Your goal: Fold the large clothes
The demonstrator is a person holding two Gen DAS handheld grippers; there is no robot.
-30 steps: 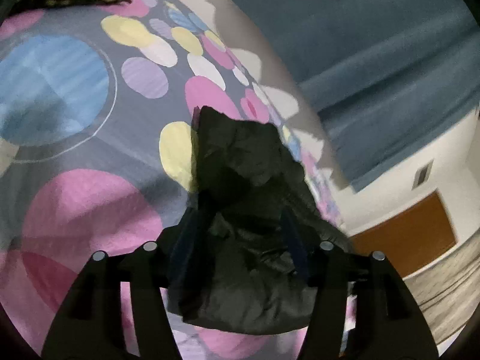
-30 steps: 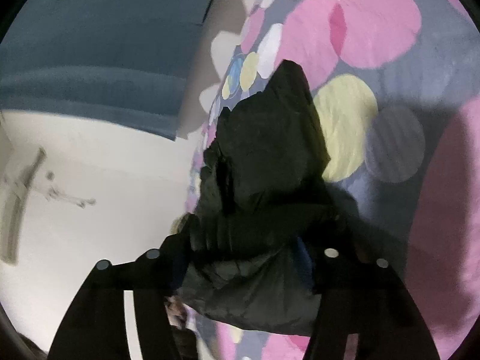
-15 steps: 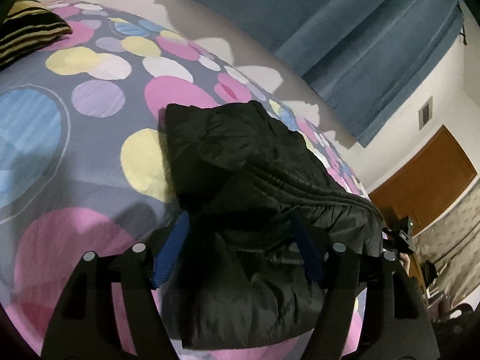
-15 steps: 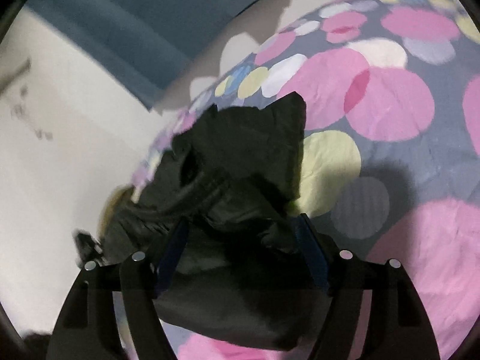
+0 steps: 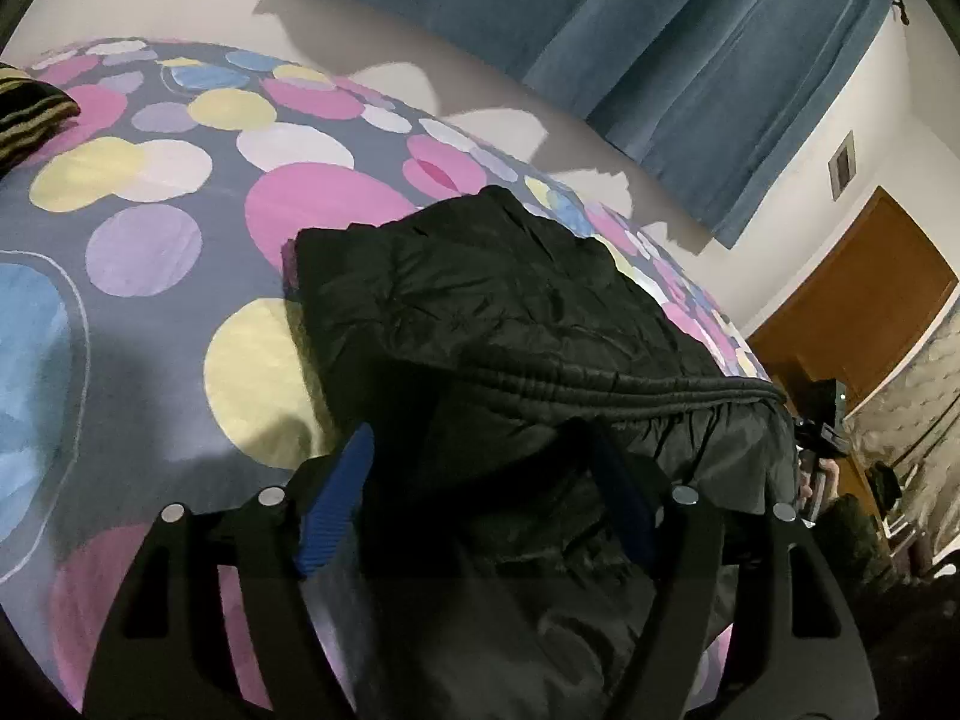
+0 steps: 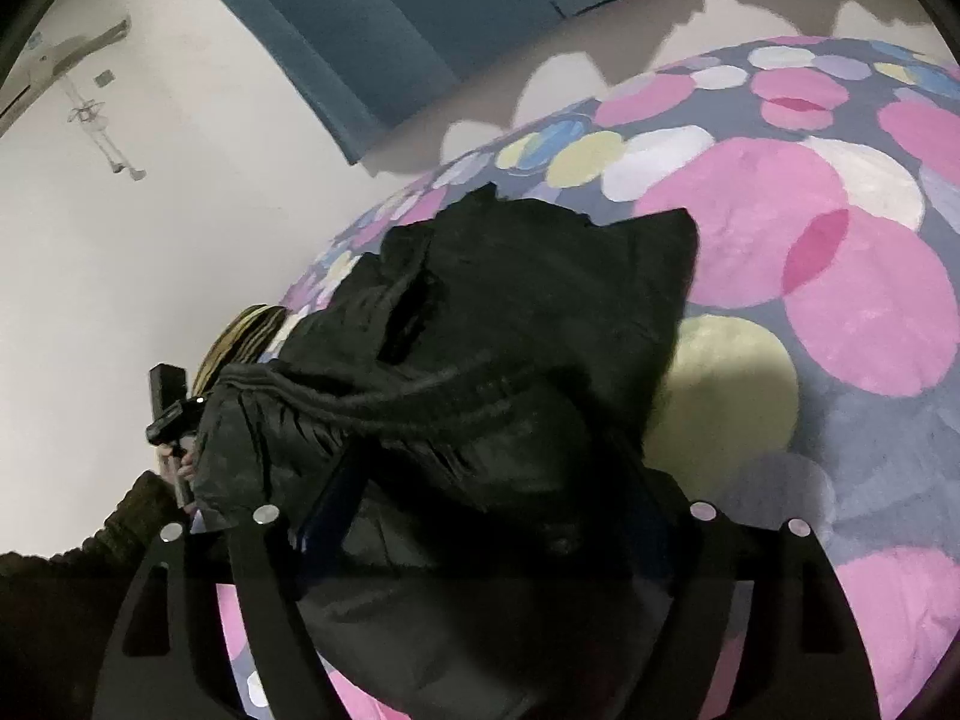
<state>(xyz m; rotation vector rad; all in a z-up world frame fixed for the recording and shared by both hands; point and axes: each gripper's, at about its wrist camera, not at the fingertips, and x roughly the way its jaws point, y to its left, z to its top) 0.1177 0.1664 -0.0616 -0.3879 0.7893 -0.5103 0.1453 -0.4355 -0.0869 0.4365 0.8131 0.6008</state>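
Black padded jacket (image 5: 516,324) bunched at mid-frame on my spotted bedspread (image 5: 150,240); no readable writing anywhere.

Left view: striped cushion (image 5: 30,114) at upper left, blue curtain (image 5: 690,60) on top, brown door (image 5: 864,306) at right. My left gripper (image 5: 480,480) is opening, jacket fabric between its fingers. Right view alone shows the white wall (image 6: 150,210) and my other sleeve (image 6: 132,516); my right gripper (image 6: 480,498) is opening around the jacket too.
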